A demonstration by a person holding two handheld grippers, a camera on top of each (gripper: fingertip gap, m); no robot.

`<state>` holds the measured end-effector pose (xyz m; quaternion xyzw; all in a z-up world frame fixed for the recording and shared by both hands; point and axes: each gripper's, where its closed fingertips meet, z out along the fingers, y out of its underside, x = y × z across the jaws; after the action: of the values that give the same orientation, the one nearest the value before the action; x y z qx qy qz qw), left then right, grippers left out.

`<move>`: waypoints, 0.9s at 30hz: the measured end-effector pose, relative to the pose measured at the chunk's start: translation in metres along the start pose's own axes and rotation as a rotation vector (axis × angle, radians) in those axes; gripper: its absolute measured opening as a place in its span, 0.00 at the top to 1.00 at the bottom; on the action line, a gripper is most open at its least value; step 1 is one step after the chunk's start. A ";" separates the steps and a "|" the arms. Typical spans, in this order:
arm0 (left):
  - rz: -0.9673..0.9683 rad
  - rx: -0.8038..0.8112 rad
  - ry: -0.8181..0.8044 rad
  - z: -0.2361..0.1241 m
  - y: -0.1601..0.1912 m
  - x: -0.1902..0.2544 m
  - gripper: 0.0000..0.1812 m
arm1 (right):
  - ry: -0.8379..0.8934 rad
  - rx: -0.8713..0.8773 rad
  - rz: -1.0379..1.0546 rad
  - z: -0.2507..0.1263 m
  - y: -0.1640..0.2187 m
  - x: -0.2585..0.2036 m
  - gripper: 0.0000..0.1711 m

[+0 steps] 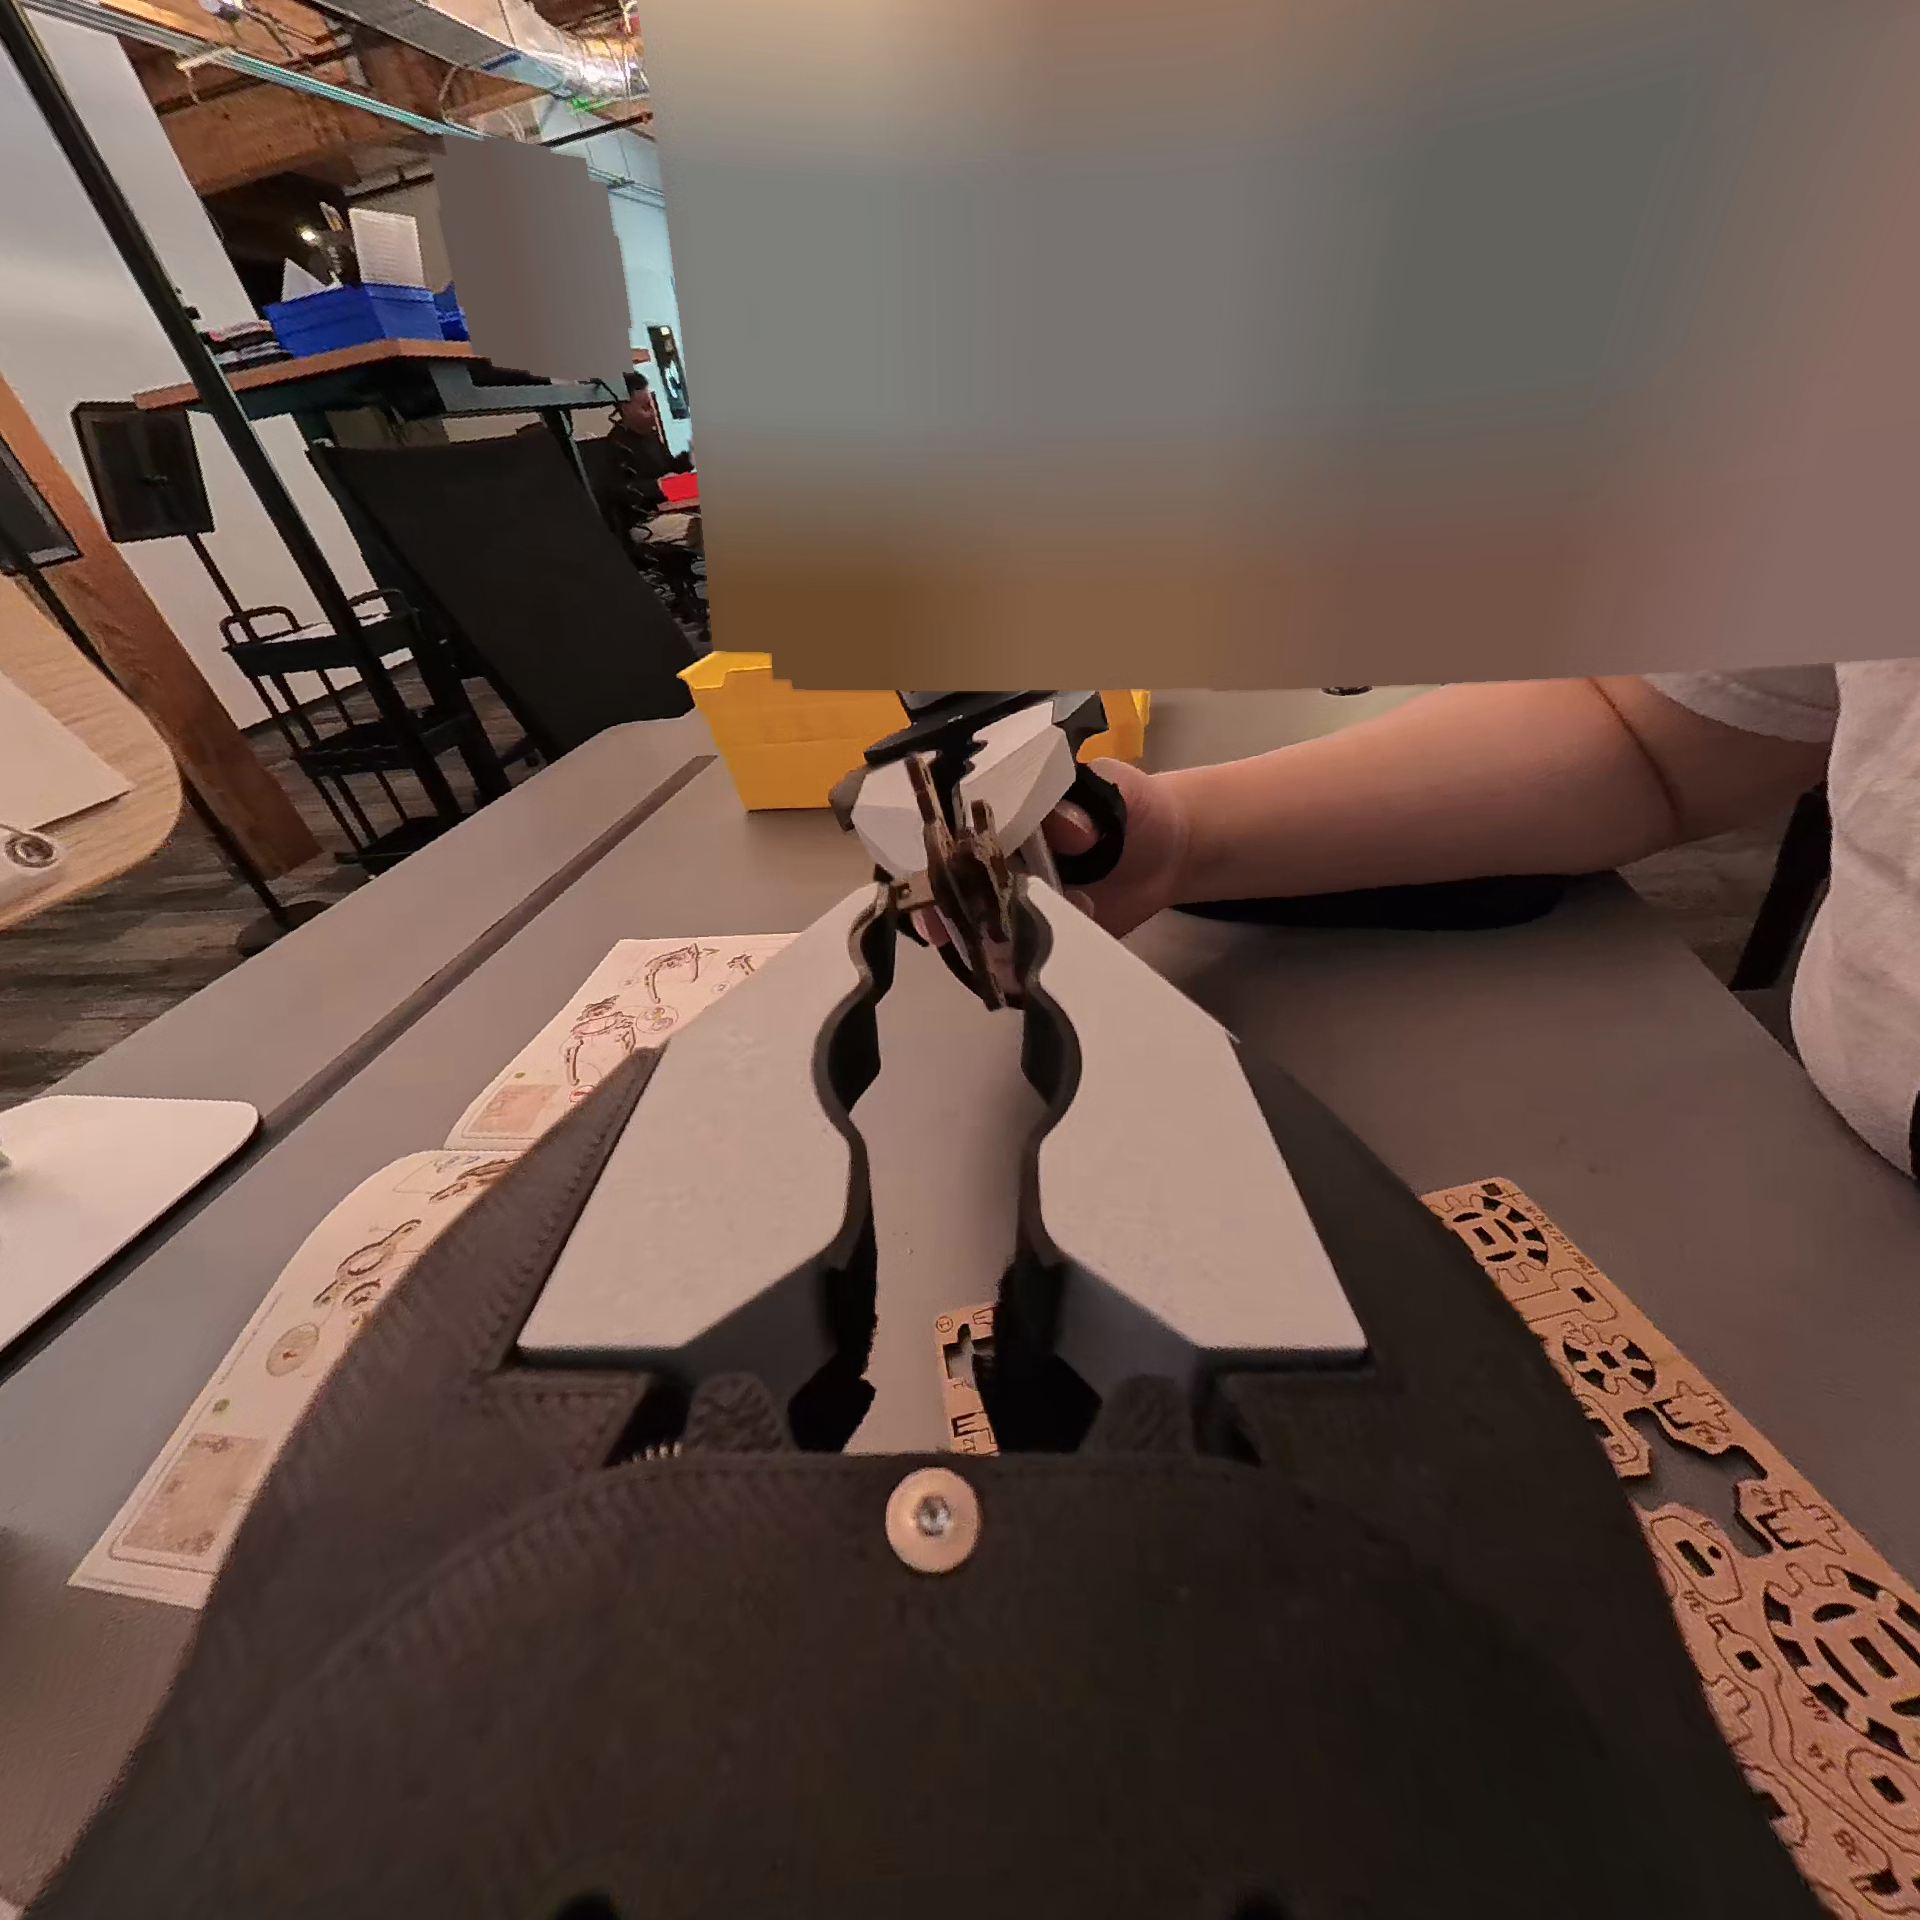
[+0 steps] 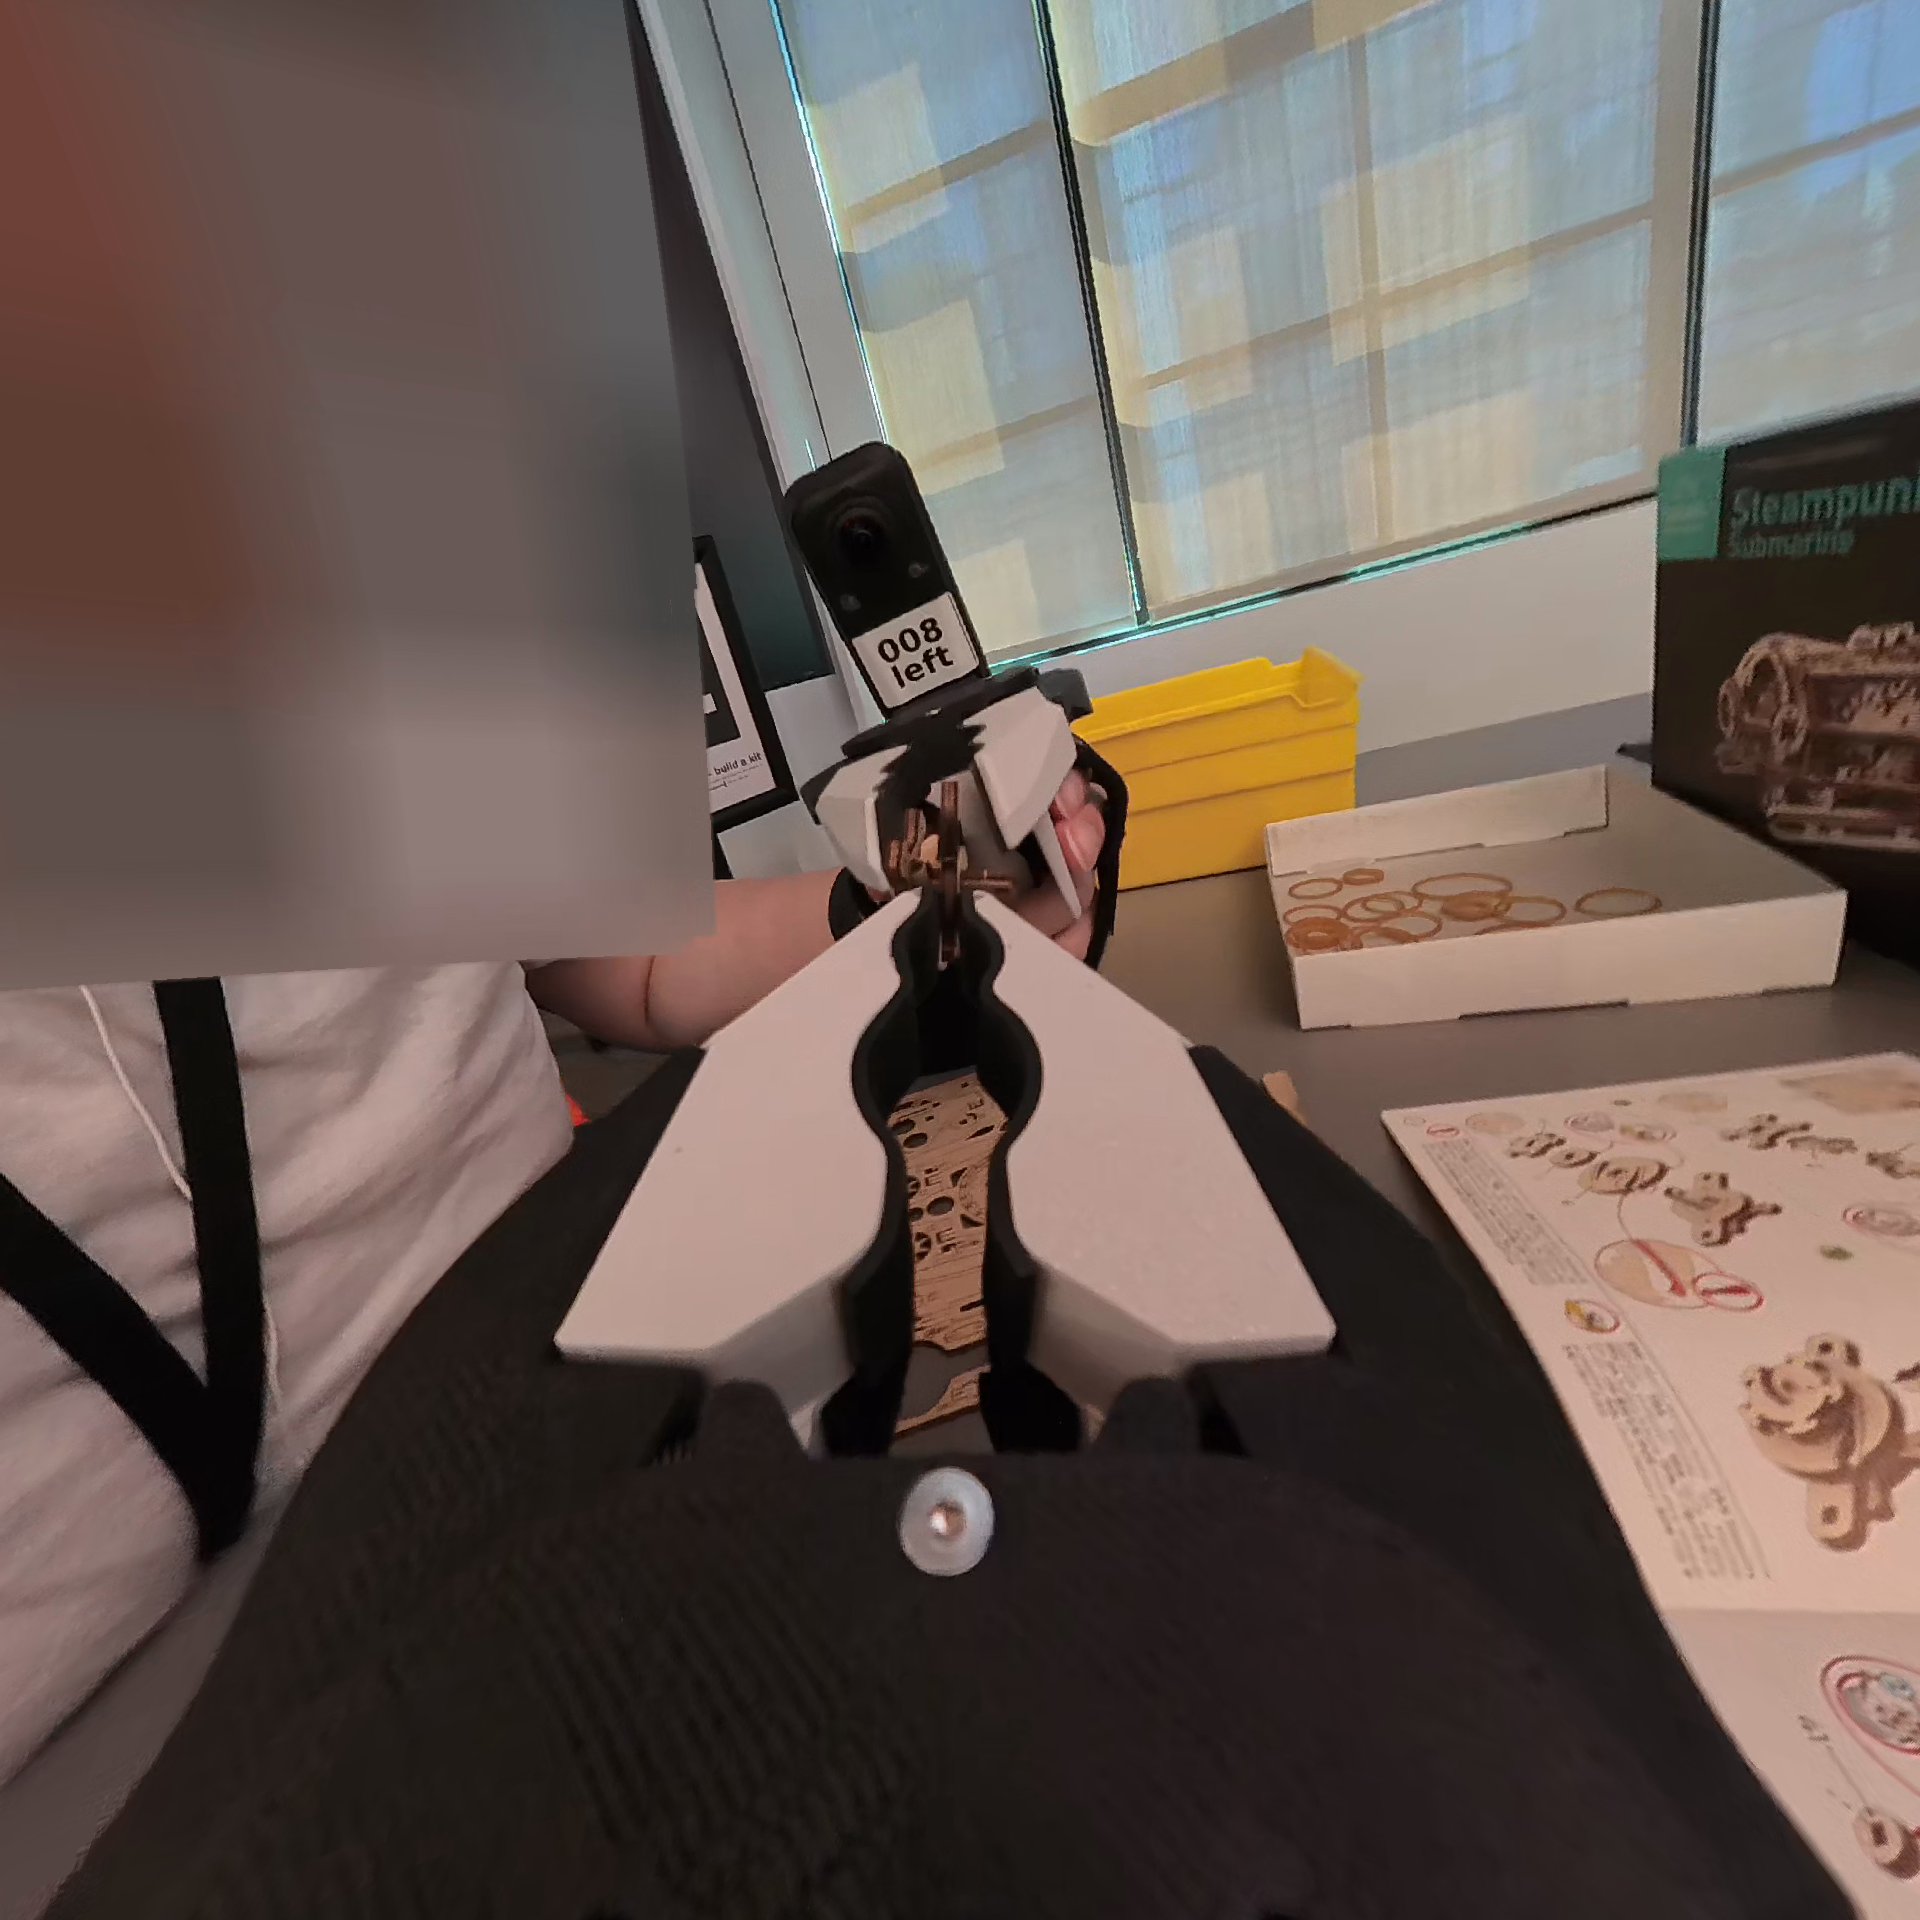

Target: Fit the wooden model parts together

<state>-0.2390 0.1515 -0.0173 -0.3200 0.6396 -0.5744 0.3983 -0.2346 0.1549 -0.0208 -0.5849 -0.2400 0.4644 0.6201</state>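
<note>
A small wooden model assembly (image 1: 968,896) hangs above the grey table (image 1: 1455,1091) between my two grippers, which face each other tip to tip. My left gripper (image 1: 961,920) has its white fingers closed on the near end of the assembly. The right gripper (image 1: 961,800), held by a hand, grips it from the far side. In the right wrist view my right gripper (image 2: 943,916) is shut on the wooden assembly (image 2: 935,854), with the left gripper (image 2: 935,790) and its camera behind. A laser-cut wooden parts sheet (image 1: 1714,1475) lies under the grippers and also shows in the right wrist view (image 2: 945,1184).
Printed instruction sheets (image 1: 623,1039) (image 2: 1662,1299) lie on the table. A yellow bin (image 2: 1226,769) (image 1: 790,738) stands at the back. A white tray (image 2: 1558,971) holds rubber bands beside the dark kit box (image 2: 1787,665). The person's forearm (image 1: 1455,790) rests along the table edge. The tips of both grippers are at nearly the same place.
</note>
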 end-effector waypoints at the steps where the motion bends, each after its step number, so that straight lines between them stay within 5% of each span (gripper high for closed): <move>1: 0.012 -0.004 0.002 0.001 0.000 0.001 0.88 | 0.000 0.001 -0.023 0.000 -0.001 -0.001 1.00; 27: 0.467 -0.163 -0.105 0.004 0.022 0.006 0.92 | 0.236 -0.272 -0.775 -0.001 0.015 -0.002 0.99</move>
<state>-0.2367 0.1474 -0.0398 -0.2242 0.7188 -0.3960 0.5257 -0.2389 0.1513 -0.0344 -0.5770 -0.4285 0.0908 0.6893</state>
